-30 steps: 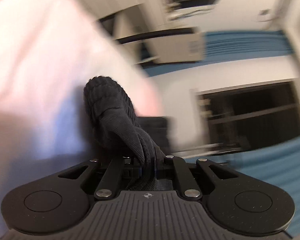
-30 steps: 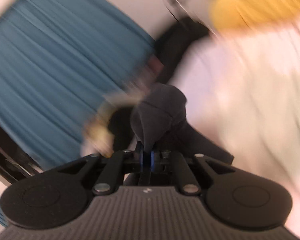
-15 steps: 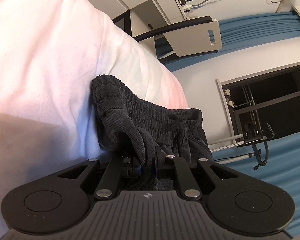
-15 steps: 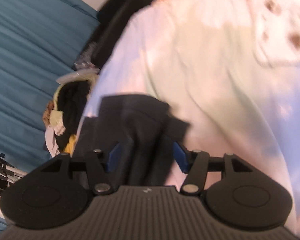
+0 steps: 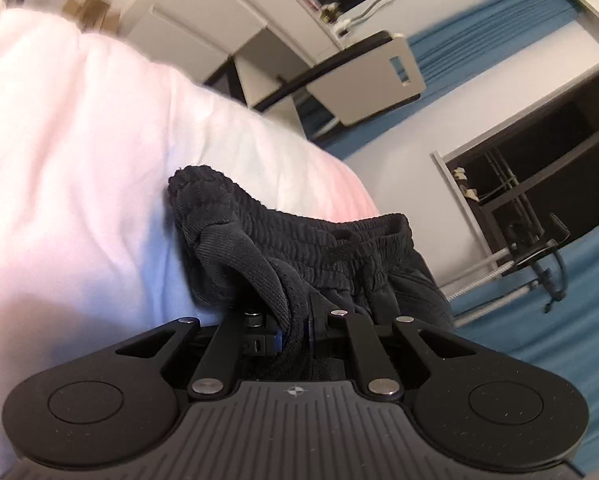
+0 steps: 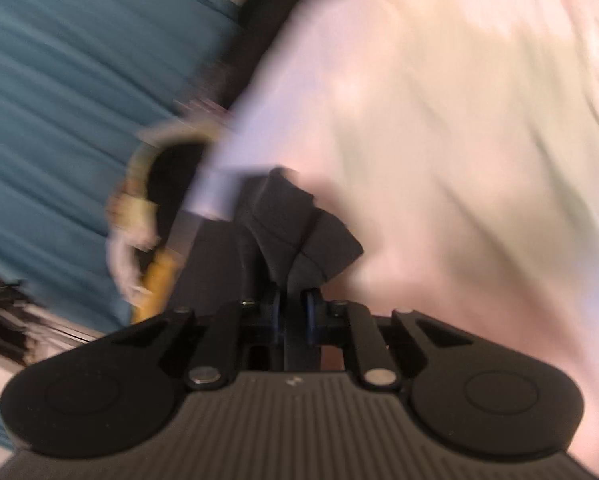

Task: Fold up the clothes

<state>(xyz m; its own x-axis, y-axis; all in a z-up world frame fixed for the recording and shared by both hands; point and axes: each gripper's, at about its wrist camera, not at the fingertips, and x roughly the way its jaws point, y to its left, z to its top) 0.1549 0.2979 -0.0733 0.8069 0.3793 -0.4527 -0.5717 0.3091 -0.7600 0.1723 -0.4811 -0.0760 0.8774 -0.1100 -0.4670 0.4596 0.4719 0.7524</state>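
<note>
A pair of black shorts [image 5: 339, 248] with a ribbed elastic waistband and drawstring lies on the pale bed cover [image 5: 79, 160]. My left gripper [image 5: 295, 330] is shut on a bunched corner of the waistband. In the blurred right wrist view, my right gripper [image 6: 293, 306] is shut on a dark fold of the same black shorts [image 6: 295, 224], which rests on the pale cover [image 6: 459, 140].
Left wrist view: a white chair or desk panel [image 5: 363, 80], blue curtains [image 5: 479, 28] and a dark window [image 5: 539, 152] lie beyond the bed. Right wrist view: a blue curtain [image 6: 79, 80] and a heap of yellow and dark clothes [image 6: 151, 208] lie at the bed's left edge.
The right gripper, shut a second ago and open over the shorts half a second ago, has shut on a fold again. The left gripper stays shut on the waistband; its view has shifted slightly.
</note>
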